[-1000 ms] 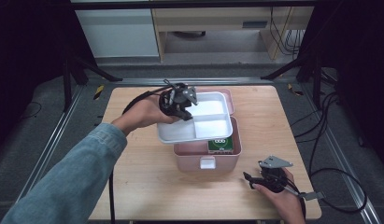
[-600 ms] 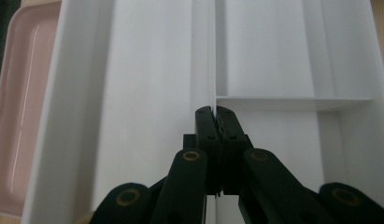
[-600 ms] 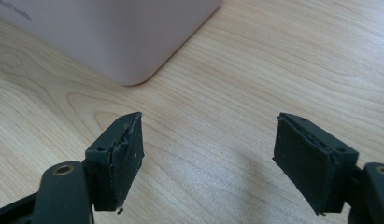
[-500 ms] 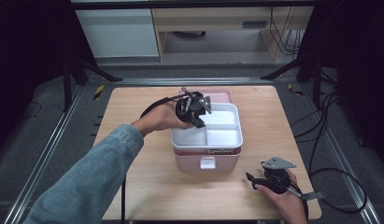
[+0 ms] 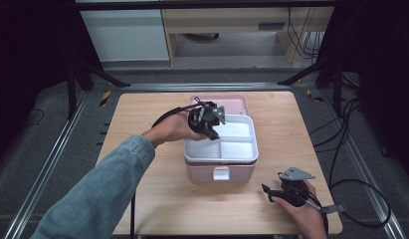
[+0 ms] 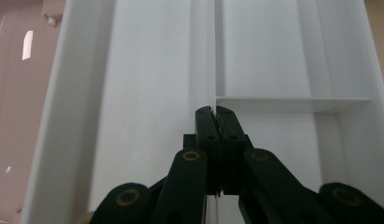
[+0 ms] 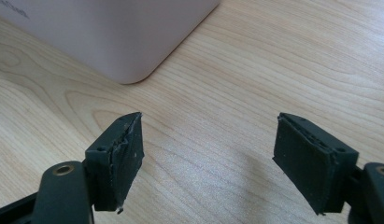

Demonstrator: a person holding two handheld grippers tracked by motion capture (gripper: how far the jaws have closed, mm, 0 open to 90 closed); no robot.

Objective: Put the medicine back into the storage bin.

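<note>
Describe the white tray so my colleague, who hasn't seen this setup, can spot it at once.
On the wooden table stands a pink box with a white latch on its front. The white tray sits in its open top, the left gripper clamped on a divider. Unlike the pink box, it is white and split into compartments.

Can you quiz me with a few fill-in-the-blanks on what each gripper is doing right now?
1. The left gripper is shut on the white tray's ____.
2. The tray sits on top of the ____ box.
3. The right gripper's jaws are ____.
4. It hovers over the ____ table.

Missing words: divider; pink; open; wooden
</note>
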